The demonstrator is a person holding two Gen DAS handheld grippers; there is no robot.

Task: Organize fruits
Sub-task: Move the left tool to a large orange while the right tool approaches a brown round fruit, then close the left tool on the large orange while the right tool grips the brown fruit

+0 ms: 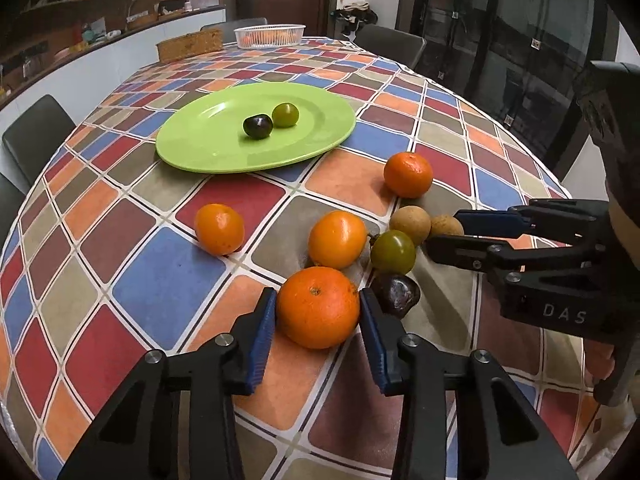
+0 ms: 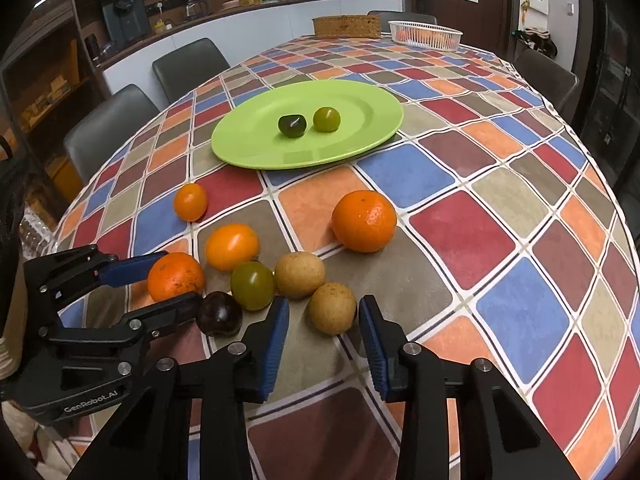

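Note:
A green plate holds a dark plum and a green fruit. My left gripper is open, its pads on either side of an orange on the table, touching or nearly so. My right gripper is open around a tan round fruit. Beside them lie a second tan fruit, a green fruit, a dark plum and three more oranges.
The table wears a checked cloth. At its far end stand a white basket and a wicker box. Chairs line the left side and far end.

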